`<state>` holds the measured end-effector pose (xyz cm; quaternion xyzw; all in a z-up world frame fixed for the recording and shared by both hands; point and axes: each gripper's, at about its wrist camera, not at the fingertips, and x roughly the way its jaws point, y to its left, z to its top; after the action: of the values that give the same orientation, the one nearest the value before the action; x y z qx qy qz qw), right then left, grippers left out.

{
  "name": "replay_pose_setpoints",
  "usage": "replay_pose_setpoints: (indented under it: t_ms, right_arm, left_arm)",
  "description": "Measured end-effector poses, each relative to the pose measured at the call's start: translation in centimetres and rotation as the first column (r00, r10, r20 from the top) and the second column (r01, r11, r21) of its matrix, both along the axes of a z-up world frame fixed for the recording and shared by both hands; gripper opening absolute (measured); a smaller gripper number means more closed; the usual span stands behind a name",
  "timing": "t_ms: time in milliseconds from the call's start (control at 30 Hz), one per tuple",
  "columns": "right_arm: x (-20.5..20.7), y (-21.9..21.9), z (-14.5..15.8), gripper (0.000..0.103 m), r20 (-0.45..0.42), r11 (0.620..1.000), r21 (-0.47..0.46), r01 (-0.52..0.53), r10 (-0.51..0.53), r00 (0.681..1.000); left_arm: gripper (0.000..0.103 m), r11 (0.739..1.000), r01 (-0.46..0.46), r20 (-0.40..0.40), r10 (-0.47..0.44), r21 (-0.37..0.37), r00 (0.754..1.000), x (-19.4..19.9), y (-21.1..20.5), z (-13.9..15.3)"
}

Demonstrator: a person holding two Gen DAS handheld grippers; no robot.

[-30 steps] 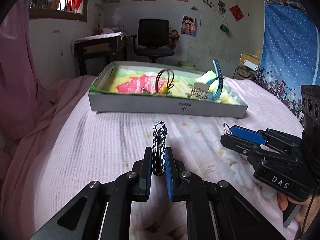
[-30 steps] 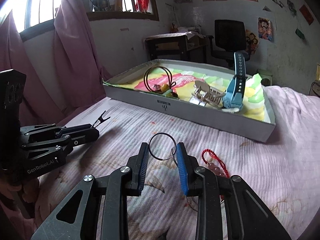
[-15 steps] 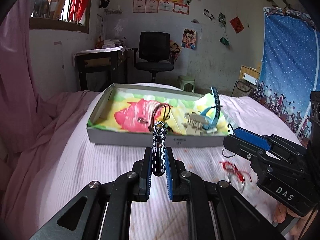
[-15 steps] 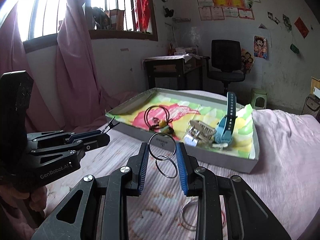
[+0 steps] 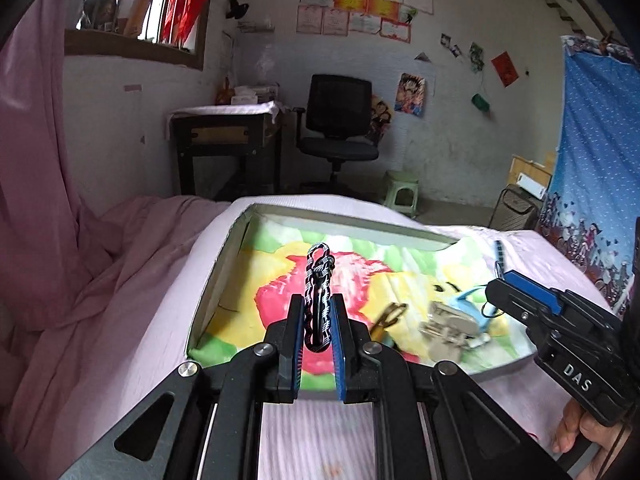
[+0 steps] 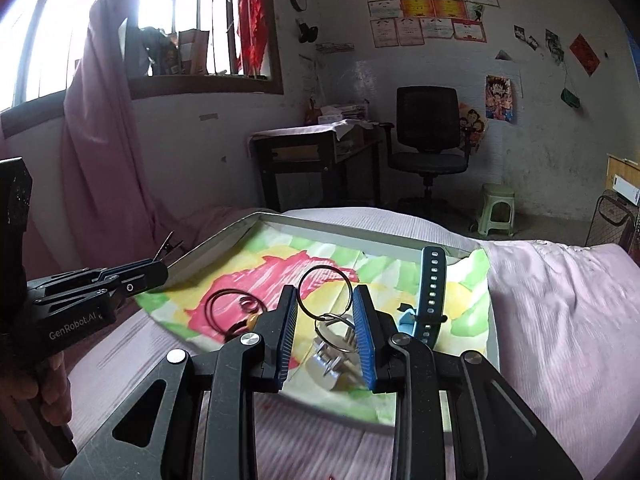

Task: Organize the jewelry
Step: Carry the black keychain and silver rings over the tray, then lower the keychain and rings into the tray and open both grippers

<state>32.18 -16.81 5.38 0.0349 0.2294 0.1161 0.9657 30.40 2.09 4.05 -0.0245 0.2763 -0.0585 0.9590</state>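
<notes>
My left gripper (image 5: 316,304) is shut on a black-and-white braided bracelet (image 5: 319,276), which stands upright between the pads over the near left part of the tray (image 5: 344,222). My right gripper (image 6: 325,300) is shut on a thin metal ring (image 6: 325,292). A second linked ring (image 6: 336,332) dangles below it above the tray (image 6: 360,232). The tray is a shallow white box with a bright lining. In it lie black hoops (image 6: 228,312), a blue watch strap (image 6: 431,288) and a pale clip (image 5: 444,326). Each gripper also shows beside the other: the right gripper (image 5: 498,288), the left gripper (image 6: 160,269).
The tray rests on a bed with a pink sheet (image 5: 132,320). A pink curtain (image 6: 100,160) hangs at the left and a blue cloth (image 5: 600,160) at the right. Beyond the bed stand a desk (image 5: 224,136), an office chair (image 6: 428,148) and a green stool (image 6: 496,208).
Both grippers rose from low over the sheet and moved forward over the tray, still holding the bracelet and the rings. The red beads on the sheet have dropped out of view.
</notes>
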Motion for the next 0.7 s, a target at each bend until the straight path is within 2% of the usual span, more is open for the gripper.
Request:
replay_pose_setpoints:
  t_ms: [133, 333, 700]
  right_arm:
    - [1.5, 0.9, -1.6, 0.025, -0.024, 1.000, -0.013, -0.016, 0.016, 1.000]
    - [2.7, 1.8, -4.3, 0.025, -0.092, 0.999, -0.045, -0.031, 0.026, 0.995]
    - [2.7, 1.8, -4.8, 0.025, -0.109, 0.999, -0.033, -0.030, 0.026, 0.994]
  left_arm:
    - [0.012, 1.000, -0.007, -0.059, 0.008, 0.007, 0.998, 1.9, -0.1, -1.6]
    - [0.012, 1.000, 0.004, -0.147, -0.008, -0.023, 0.989, 3.3, 0.1, -3.6]
    - [0.013, 1.000, 0.010, -0.173, -0.014, -0.025, 0.985, 3.6, 0.0, -3.8]
